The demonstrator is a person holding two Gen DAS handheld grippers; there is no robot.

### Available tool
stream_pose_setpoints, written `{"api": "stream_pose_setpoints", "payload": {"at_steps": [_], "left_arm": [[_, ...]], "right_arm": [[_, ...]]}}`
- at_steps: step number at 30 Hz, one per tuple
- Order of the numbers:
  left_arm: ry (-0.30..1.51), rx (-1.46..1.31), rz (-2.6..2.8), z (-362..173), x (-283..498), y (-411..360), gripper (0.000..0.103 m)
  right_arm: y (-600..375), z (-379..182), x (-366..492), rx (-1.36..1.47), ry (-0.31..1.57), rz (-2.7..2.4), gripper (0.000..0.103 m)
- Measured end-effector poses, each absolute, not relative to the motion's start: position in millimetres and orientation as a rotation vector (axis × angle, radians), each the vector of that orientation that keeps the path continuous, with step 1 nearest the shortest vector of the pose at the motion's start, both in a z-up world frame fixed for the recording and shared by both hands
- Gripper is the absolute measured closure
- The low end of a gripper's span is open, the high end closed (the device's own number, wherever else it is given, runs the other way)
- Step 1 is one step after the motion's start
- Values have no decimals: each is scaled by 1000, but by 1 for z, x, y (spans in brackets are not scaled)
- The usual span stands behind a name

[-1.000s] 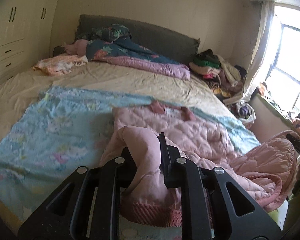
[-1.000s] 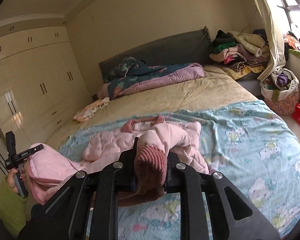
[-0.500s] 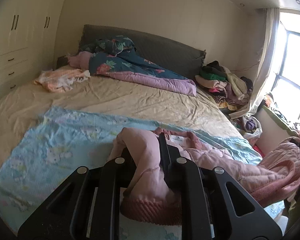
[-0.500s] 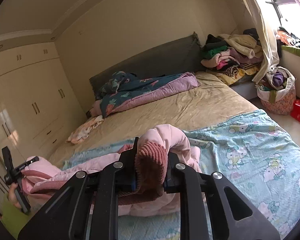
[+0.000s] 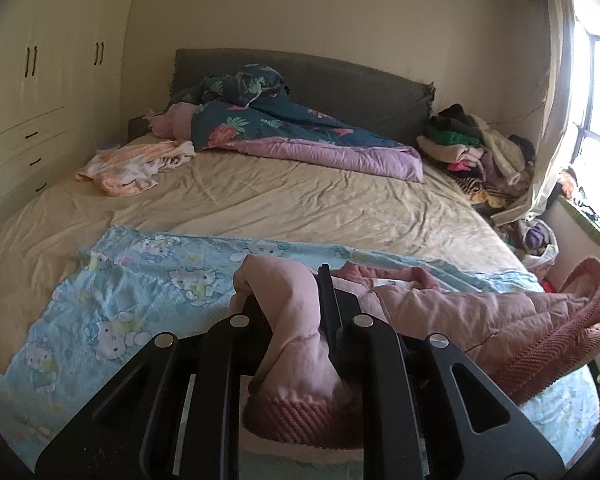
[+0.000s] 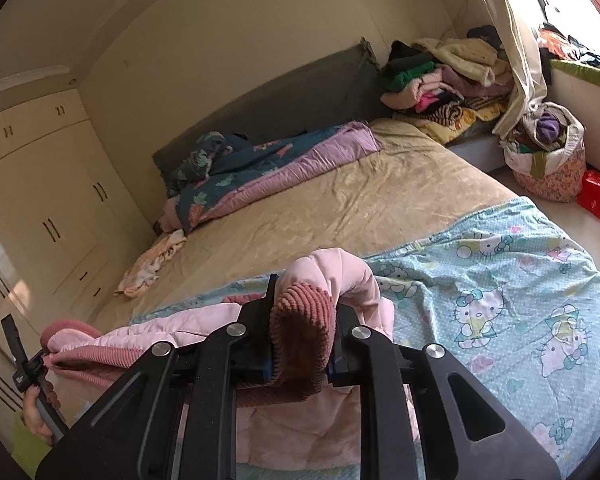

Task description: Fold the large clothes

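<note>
**Pink jacket held up by both hem corners over the bed**

While the pink quilted jacket point(image 5: 480, 312) hangs lifted above the blue cartoon-cat sheet point(image 5: 120, 304), the left gripper point(image 5: 296, 320) is clamped on one ribbed hem corner and the right gripper point(image 6: 300, 336) pinches the other. Holding both corners taut probably serves to straighten the garment so its lower half can be carried over toward the collar point(image 5: 380, 274). A white label sits inside the collar, but its writing is too small to read. No brand shows elsewhere; the sheet carries only cat figures. Beyond lie a floral duvet point(image 5: 284, 128) and a clothes pile point(image 6: 440, 80).
</note>
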State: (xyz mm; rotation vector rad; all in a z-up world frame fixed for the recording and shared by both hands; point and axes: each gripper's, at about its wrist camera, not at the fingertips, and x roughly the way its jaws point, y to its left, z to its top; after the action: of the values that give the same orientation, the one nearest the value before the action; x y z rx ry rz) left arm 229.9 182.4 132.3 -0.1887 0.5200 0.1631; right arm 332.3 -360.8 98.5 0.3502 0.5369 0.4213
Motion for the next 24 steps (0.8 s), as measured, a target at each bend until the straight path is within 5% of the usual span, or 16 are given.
{"api": "stream_pose_setpoints", "payload": {"at_steps": [12, 15, 19, 24], "left_arm": [[591, -134, 189, 93, 287, 183, 93], [604, -138, 191, 86, 295, 185, 93], [620, -148, 194, 73, 305, 190, 93], [634, -180, 187, 60, 317, 194, 88]], "right_arm": [[-371, 39, 409, 543, 708, 444, 78], [-369, 30, 416, 567, 714, 471, 67], [-370, 29, 415, 572, 663, 492, 24], [-352, 7, 411, 407, 694, 454, 22]]}}
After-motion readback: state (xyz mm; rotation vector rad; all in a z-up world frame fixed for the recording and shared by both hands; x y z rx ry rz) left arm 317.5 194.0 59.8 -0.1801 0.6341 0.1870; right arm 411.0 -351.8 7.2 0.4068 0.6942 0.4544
